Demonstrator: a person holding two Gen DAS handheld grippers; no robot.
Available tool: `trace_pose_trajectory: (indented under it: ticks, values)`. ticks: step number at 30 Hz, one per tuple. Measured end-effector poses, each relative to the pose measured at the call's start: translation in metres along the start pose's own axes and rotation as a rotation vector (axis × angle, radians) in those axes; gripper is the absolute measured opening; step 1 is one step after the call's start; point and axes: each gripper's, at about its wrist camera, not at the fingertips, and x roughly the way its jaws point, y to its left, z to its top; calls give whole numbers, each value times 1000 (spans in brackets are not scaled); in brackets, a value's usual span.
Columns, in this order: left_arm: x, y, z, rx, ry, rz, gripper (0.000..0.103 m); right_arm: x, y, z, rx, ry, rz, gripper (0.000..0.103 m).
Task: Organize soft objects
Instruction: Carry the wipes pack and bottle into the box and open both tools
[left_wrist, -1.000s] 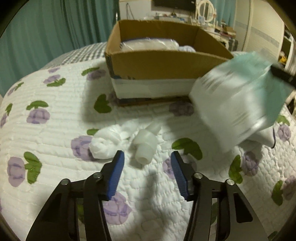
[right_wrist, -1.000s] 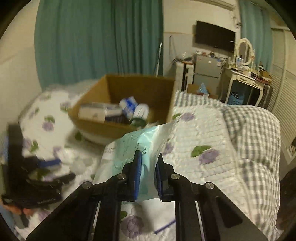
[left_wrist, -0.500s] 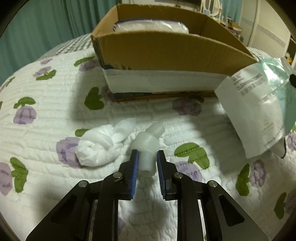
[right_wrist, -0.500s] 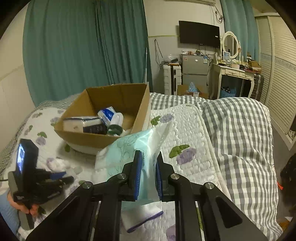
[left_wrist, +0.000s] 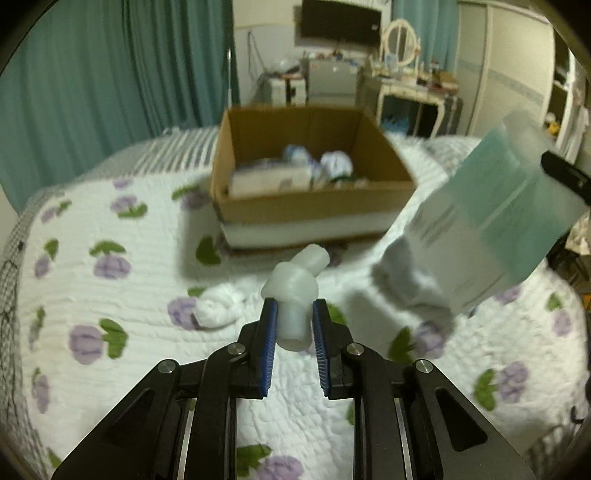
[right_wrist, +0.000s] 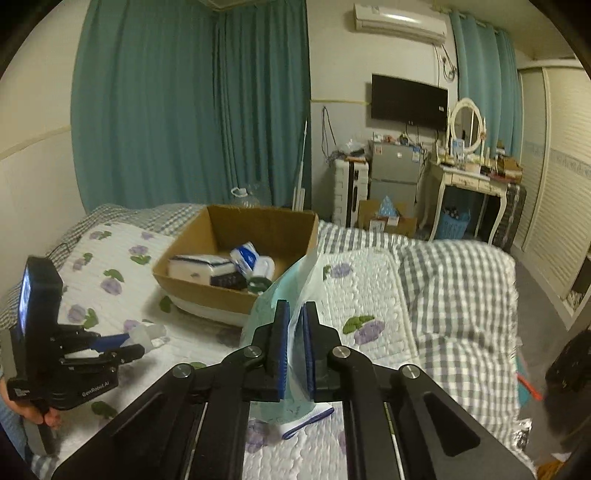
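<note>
My left gripper (left_wrist: 293, 325) is shut on a translucent white soft bottle-shaped piece (left_wrist: 293, 291) and holds it above the quilt. A knotted white cloth ball (left_wrist: 218, 310) lies on the quilt just left of it. My right gripper (right_wrist: 294, 332) is shut on a mint-green and white wipes pack (right_wrist: 284, 295), held in the air; the pack also shows at the right of the left wrist view (left_wrist: 487, 236). The open cardboard box (left_wrist: 310, 206) stands ahead with several packs inside; it also shows in the right wrist view (right_wrist: 236, 258).
The bed has a white quilt with purple flowers (left_wrist: 110, 266) and a grey checked blanket (right_wrist: 458, 288). A white item with a blue edge (right_wrist: 306, 421) lies below my right gripper. Teal curtains, a dresser and a fridge stand behind.
My left gripper closed on the soft white piece and lifted it off the quilt. My right gripper rose with the wipes pack, and the box contents came into view.
</note>
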Motion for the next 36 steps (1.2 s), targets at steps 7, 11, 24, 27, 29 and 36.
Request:
trace_pose_trajectory:
  ticks: [7,11,24,27,29,36]
  values:
    - [-43,0,23,-1,-90,-21,18,-44,15,25,-38,-54,25,1]
    - [-53,4,39,-12,-120,-15,18,-52,25,36,-73,-68,41,0]
    - [-25,25,122,-15,-191,31,18,-11,59,123,-175,-152,97,1]
    - [4,33,139,-21,-177,41,18,25,67,139,-191,-136,105,1]
    - [30,39,146,-27,-154,34,18,53,68,144,-185,-102,111,1]
    - [108,41,152,-12,-72,34,18,156,54,125,-179,34,80,1]
